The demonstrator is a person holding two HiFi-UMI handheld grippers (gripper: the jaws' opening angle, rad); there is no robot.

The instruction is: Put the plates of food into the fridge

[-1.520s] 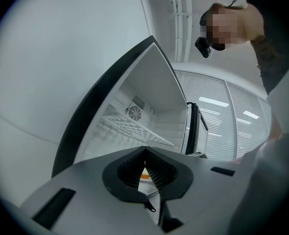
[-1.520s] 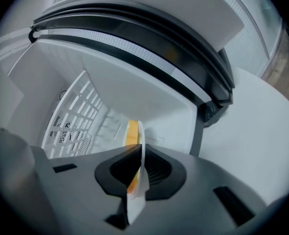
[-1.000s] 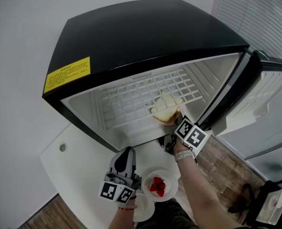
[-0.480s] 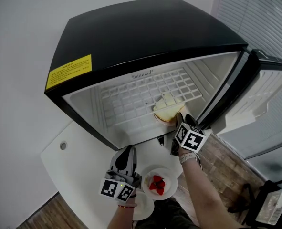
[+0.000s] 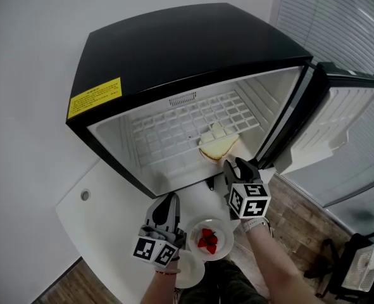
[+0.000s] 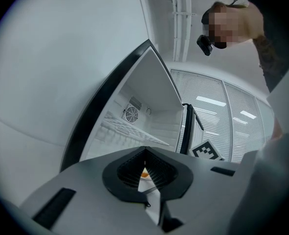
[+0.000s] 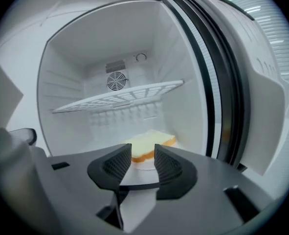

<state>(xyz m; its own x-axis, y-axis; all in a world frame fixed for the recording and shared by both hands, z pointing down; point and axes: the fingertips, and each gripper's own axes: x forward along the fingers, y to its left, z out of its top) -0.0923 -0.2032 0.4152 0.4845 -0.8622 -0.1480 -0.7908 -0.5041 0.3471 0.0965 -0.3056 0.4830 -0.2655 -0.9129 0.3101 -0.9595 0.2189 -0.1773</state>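
- R gripper [image 5: 236, 167]: jaws approx half open, just been opening, nothing btwn them. Sandwich plate [image 7: 143, 166] shows thru the gap, straight ahead, not touched.
- L gripper [image 5: 168, 200]: jaws together, empty, parked over the table [image 5: 104, 192].
- Sandwich plate sits on the fridge [image 5: 174, 49] floor, under the wire shelf [image 7: 120, 98], just ahead of R gripper's tips. That one looks done.
- Strawberry plate [image 5: 209, 242] is on the table, just right of L gripper, behind & below R gripper. Prob next to go.
- Third plate [image 5: 192, 275] peeks out behind L gripper; contents not visible.
- Handling (my guess): strawberry plate is stiff, smooth, light, likely slick at the rim. Berries are loose and can roll. Pinch the near rim, keep it level, go slow into the fridge.
- Vs 1 s ago: R gripper was at the sandwich plate's rim inside the fridge; now backed out & clear of it. Plate stayed put. L gripper & strawberry plate approx same spot.
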